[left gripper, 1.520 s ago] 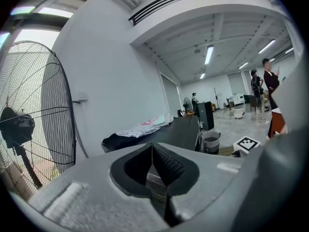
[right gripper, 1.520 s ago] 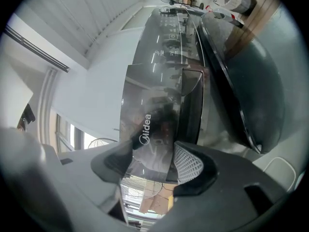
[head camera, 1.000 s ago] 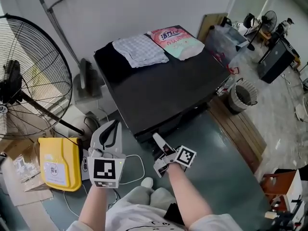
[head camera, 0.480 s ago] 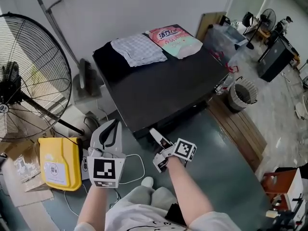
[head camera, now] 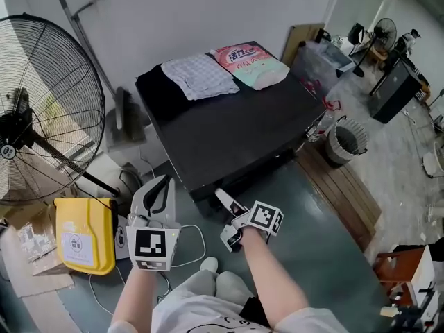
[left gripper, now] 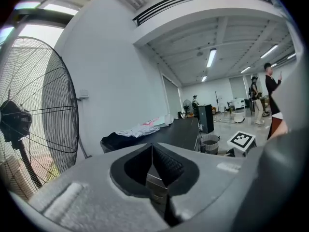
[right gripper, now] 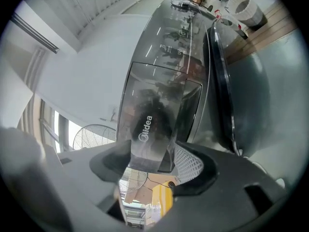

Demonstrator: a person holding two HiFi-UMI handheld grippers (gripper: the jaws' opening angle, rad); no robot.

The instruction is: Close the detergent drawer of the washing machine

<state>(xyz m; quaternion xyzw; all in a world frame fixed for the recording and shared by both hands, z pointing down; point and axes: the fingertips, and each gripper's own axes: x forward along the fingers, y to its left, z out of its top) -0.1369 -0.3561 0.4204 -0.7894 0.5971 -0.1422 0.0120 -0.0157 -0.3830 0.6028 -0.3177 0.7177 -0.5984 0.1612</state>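
A big black washing machine (head camera: 236,130) sits in the middle of the head view, seen from above. A checked cloth (head camera: 203,75) and a pink and green bag (head camera: 253,62) lie side by side on the far end of its top. The right gripper (head camera: 223,200) is just below the middle of the frame and reaches up to the near top edge of the machine. In the right gripper view the detergent drawer (right gripper: 149,124) is in the middle of the frame. It is a shiny dark panel with the word Midea on it. It sits right between the two jaws, one jaw on each side, and they pinch its front. The round door (right gripper: 241,95) of the machine curves down the right side of that view. The left gripper (head camera: 161,182) is at the lower left of the head view, away from the machine and not touching it. In its own view its jaws are pressed together with nothing between them. A big round fan (head camera: 41,109) stands at the left edge. A yellow jug (head camera: 83,234) lies on the floor at the lower left. A bin (head camera: 345,143) stands on the floor to the right of the machine.
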